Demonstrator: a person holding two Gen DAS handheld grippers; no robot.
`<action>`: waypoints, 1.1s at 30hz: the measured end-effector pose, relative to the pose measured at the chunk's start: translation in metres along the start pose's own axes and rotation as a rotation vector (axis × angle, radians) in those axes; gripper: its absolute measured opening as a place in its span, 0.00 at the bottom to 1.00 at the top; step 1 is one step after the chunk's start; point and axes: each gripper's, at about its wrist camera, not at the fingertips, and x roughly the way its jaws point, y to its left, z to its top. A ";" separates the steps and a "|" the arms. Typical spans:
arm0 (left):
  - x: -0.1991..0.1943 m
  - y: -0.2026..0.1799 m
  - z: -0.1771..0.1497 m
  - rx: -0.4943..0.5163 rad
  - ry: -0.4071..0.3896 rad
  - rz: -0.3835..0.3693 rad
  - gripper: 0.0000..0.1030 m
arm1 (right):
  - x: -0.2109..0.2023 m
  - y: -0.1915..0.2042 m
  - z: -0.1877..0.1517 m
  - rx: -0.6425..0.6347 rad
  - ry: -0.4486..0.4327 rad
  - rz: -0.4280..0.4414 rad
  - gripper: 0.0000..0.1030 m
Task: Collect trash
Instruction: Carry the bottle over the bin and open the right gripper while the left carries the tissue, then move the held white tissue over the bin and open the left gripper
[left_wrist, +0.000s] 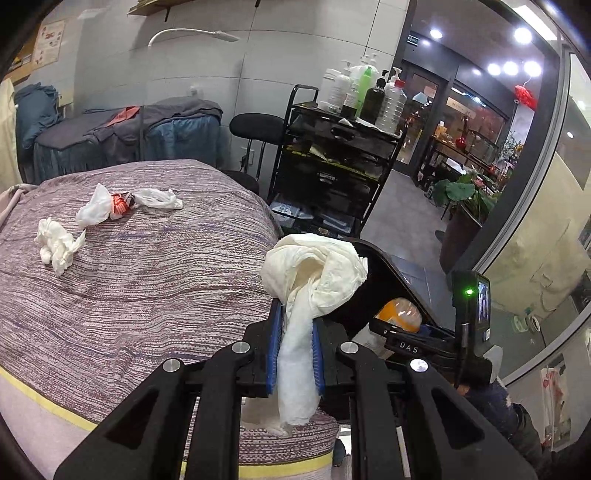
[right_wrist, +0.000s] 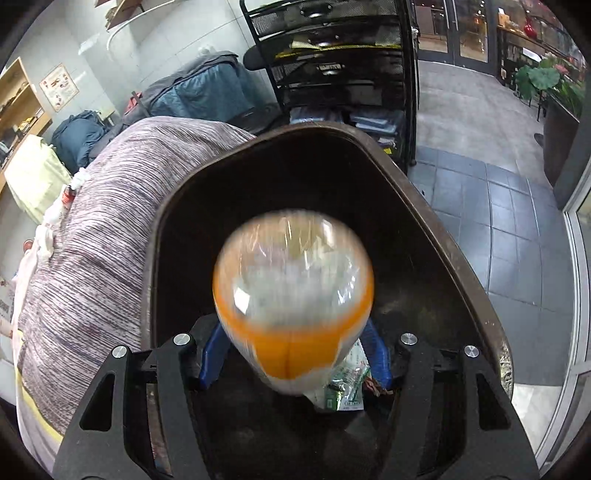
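My left gripper (left_wrist: 295, 347) is shut on a crumpled white tissue (left_wrist: 314, 273) and holds it above the bed's edge, next to a dark bin (left_wrist: 391, 273). On the striped bed cover (left_wrist: 147, 288) lie another white tissue (left_wrist: 57, 242) and a white wrapper with red print (left_wrist: 118, 205). My right gripper (right_wrist: 293, 354) is over the open dark bin (right_wrist: 443, 236). A blurred clear plastic bag with an orange band (right_wrist: 293, 295) sits between its blue fingers, which look spread. A green and white packet (right_wrist: 347, 387) lies below it.
A black mesh trolley (left_wrist: 332, 155) with several bottles (left_wrist: 365, 92) stands beyond the bed, with a black stool (left_wrist: 255, 127) beside it. A grey tiled floor (right_wrist: 498, 221) lies right of the bin. Glass walls and potted plants (left_wrist: 465, 195) are on the right.
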 end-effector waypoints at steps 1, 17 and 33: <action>0.002 -0.002 0.000 0.003 0.004 -0.005 0.14 | 0.000 0.000 0.000 0.002 0.001 0.003 0.63; 0.014 -0.037 0.007 0.064 0.030 -0.080 0.14 | -0.056 0.000 0.004 0.014 -0.161 0.014 0.75; 0.064 -0.078 0.005 0.121 0.159 -0.166 0.14 | -0.075 -0.042 0.014 0.124 -0.230 -0.056 0.76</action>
